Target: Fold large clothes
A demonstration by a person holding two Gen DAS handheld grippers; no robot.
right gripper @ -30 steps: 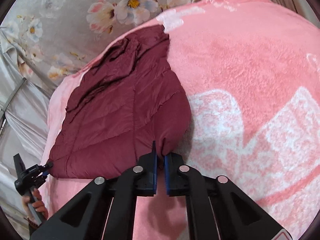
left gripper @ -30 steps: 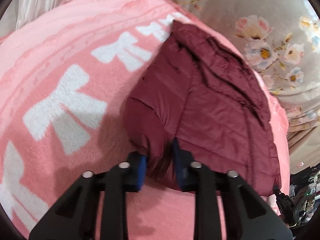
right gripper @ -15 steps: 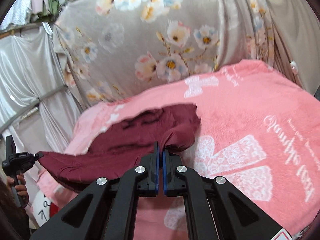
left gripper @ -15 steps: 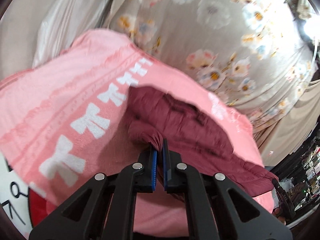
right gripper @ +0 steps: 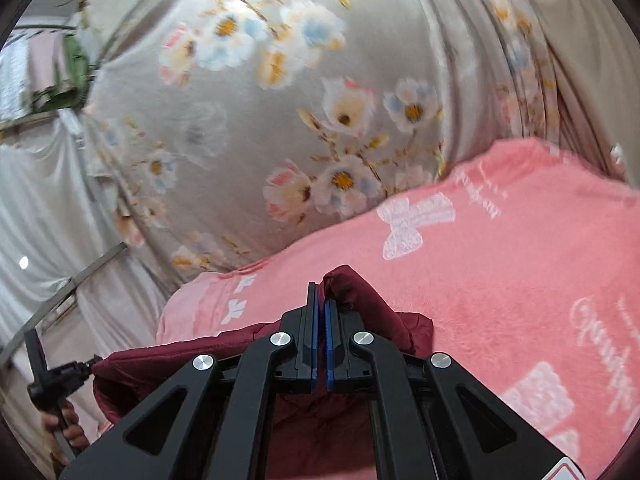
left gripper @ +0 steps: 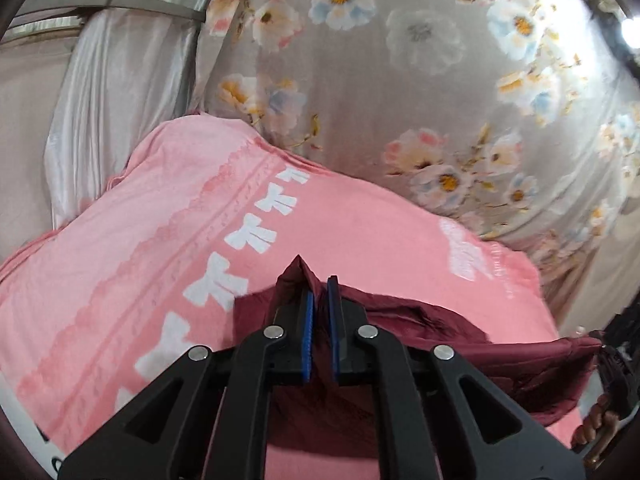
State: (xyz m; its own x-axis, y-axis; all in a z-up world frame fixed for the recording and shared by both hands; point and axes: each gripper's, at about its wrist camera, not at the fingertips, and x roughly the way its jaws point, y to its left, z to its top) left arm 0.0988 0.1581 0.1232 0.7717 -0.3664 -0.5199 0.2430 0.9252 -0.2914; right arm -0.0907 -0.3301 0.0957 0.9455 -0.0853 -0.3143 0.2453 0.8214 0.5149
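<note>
Your left gripper [left gripper: 320,300] has its blue pads pinching a corner of the dark red jacket [left gripper: 420,340], a small peak of fabric poking up past the fingertips. Your right gripper [right gripper: 320,308] is pressed nearly together on another bunched corner of the same jacket [right gripper: 372,312], which folds over the right-hand finger. The jacket is a puffy, quilted maroon piece with a slight sheen; it hangs between your two grippers, stretched out in a sagging sheet just above the pink blanket [left gripper: 360,220]. In the left wrist view the far edge of the jacket runs out to your other gripper [left gripper: 616,368] at the right rim, with your hand [left gripper: 600,424] below it. The blanket is fluffy, with white bow shapes [left gripper: 216,284], a scalloped darker pink stripe and some script lettering [right gripper: 596,332]. Behind it hangs a grey curtain [left gripper: 400,80] printed with pale flowers, and plain silvery drapes [right gripper: 36,208] fall at the left side.
</note>
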